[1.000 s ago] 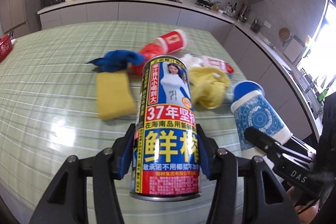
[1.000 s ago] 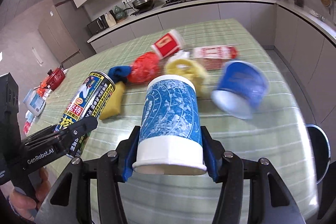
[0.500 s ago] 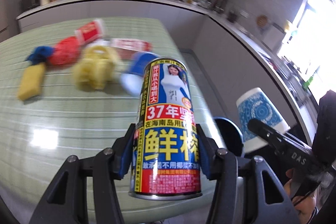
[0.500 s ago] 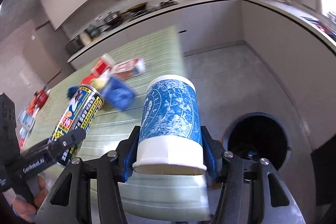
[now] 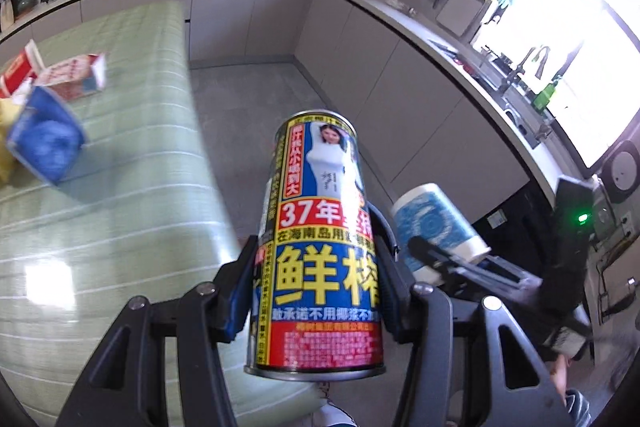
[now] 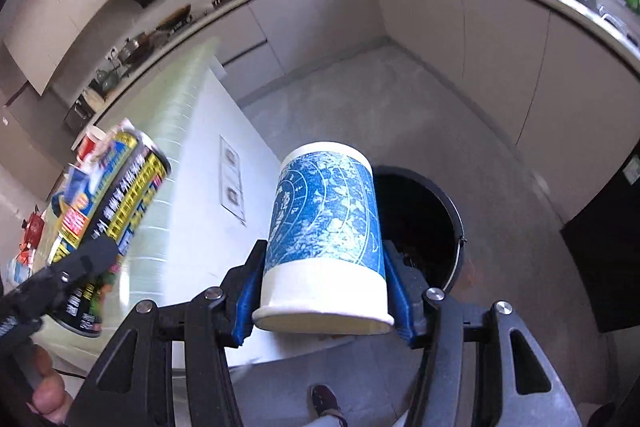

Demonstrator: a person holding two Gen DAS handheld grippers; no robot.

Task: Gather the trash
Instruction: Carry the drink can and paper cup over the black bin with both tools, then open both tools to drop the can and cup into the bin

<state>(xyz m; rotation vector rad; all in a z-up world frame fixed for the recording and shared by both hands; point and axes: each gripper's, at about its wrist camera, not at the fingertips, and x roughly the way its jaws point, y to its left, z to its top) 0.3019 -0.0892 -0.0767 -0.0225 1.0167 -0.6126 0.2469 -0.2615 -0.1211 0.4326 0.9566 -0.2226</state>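
Left gripper [image 5: 320,291]: I hold it clenched on the tall can [image 5: 320,247], upright, pads low on the body, out past the table [image 5: 120,207] edge.
Right gripper [image 6: 324,291]: clamped on the blue patterned cup [image 6: 324,239], mouth toward me.
Black bin [image 6: 432,227]: on the floor at 2 o'clock of the cup, just behind it, partly hidden.
Doing it well: I judge I should bring each piece fully over the bin mouth, then let go one at a time, low, so nothing bounces.
Count in hand: one can, one cup.
Count on table, 10 o'clock, far: one blue tub [image 5: 46,143], one red-white carton [image 5: 74,77], one red cup [image 5: 18,73]; yellow edge unclear.
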